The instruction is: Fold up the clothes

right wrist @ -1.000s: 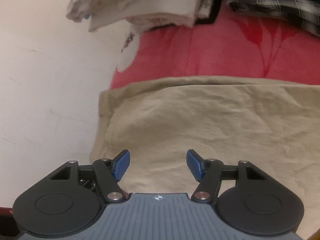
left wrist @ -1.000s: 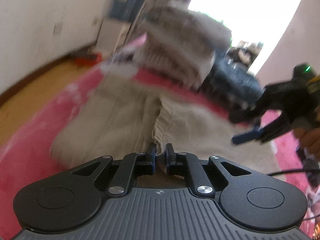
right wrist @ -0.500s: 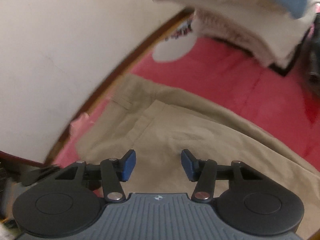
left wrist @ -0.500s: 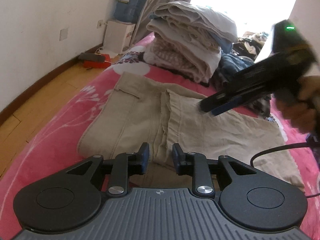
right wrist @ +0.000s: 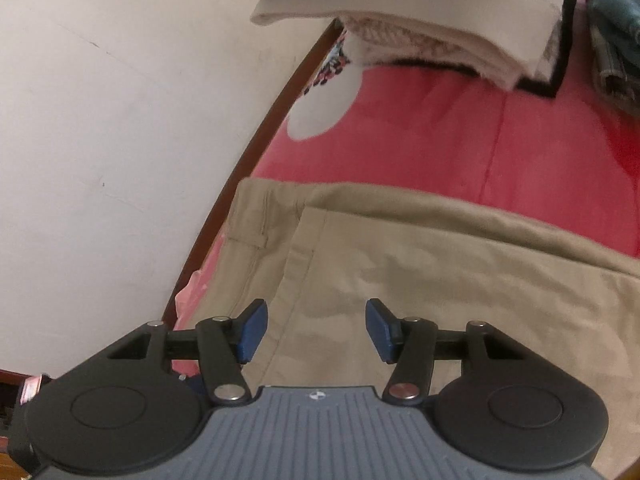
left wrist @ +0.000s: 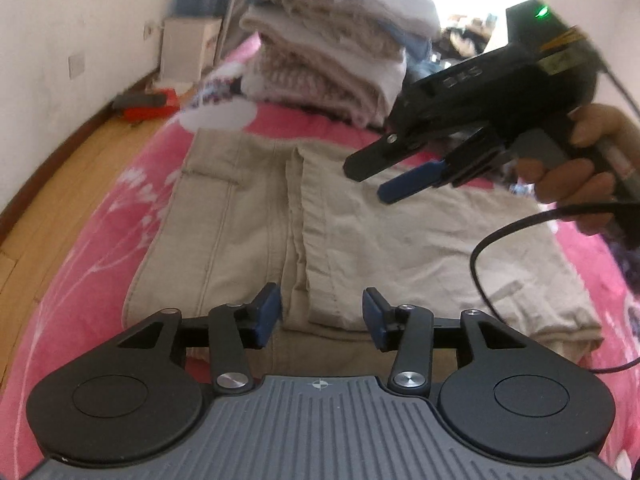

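Note:
Khaki trousers (left wrist: 400, 236) lie folded flat on the pink bedspread (left wrist: 100, 240). My left gripper (left wrist: 320, 314) hovers at their near edge with its jaws opening; the folded hem lies loose below the gap, and no pad presses it. In the left wrist view my right gripper (left wrist: 380, 178), held by a hand (left wrist: 580, 168), hangs above the far part of the trousers. In its own view the right gripper (right wrist: 316, 328) is over the khaki trousers (right wrist: 460, 280) near their waistband corner, jaws opening, nothing between them.
A tall stack of folded clothes (left wrist: 332, 52) stands on the bed just beyond the trousers, also seen as the stack (right wrist: 420, 20). Dark plaid clothing (right wrist: 612, 40) lies to its right. A black cable (left wrist: 492, 240) crosses the trousers. Left of the bed are the wooden floor (left wrist: 60, 168) and wall (right wrist: 100, 140).
My left gripper let go of the trouser fold and its jaws spread. The right gripper swung in from the right to above the trousers' far part.

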Motion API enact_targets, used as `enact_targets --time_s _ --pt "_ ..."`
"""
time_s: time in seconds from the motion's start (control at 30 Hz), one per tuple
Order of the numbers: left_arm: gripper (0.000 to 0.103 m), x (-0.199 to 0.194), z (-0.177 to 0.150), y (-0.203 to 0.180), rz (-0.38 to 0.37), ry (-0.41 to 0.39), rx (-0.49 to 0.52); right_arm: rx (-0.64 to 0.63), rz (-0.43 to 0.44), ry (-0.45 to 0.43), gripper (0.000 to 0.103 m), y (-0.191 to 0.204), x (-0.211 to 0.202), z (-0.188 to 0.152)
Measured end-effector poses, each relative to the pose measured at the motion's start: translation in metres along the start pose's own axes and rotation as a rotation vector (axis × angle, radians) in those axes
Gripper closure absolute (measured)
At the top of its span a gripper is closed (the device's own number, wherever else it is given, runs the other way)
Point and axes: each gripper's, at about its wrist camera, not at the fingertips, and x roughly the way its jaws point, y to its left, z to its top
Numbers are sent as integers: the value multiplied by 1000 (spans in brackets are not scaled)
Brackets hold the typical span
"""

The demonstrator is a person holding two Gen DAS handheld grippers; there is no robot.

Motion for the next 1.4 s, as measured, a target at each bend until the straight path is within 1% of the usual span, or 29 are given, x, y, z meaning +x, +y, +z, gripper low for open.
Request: enact_targets --time_s 0.03,0.13,0.2,0.27,0.33,0.4,0.47,0.53,0.67,0.8,0.93,1.07,1.23,1.27,1.3,1.33,1.37,1.4 --pt "58 2 2 -1 -2 26 13 -1 -2 5 46 1 2 0" --pt "58 4 7 -3 -2 70 45 0 4 18 46 2 6 -2" --pt "58 7 10 0 -7 99 26 1 9 23 46 2 7 -4" --pt "62 7 13 4 -15 118 -8 2 11 25 46 2 8 -6" --pt "70 6 15 6 -15 123 -28 6 13 25 45 0 8 -6" --pt "72 0 17 6 -30 115 -42 11 12 27 45 -2 9 -5" --pt "72 -7 18 3 -56 88 -38 14 10 28 45 -3 9 -6" --pt "71 -7 18 1 -64 79 -37 17 8 30 45 -4 9 -6" --pt "73 9 19 6 -31 122 -80 22 15 28 45 -1 8 -4" --pt "89 2 20 1 -22 49 -68 14 13 24 41 7 8 3" --pt "93 -6 19 -12 -16 -10 -7 -11 5 45 37 18 14 11" --pt "94 -10 19 -24 -28 -47 43 -80 -56 120 36 34 32 11" --pt "95 -13 18 -36 -57 -74 96 -125 -123 156 35 46 46 9" --pt "96 -12 18 -38 -62 -75 104 -125 -132 158 37 47 47 9" --pt "96 -11 18 -39 -68 -76 110 -123 -141 158 43 47 47 9" --pt "96 -10 18 -41 -72 -76 114 -122 -153 155 46 48 47 9" --pt "96 -10 18 -42 -75 -78 118 -121 -162 152 53 47 46 9" --pt "96 -9 18 -43 -78 -80 122 -121 -169 149 63 45 44 9"
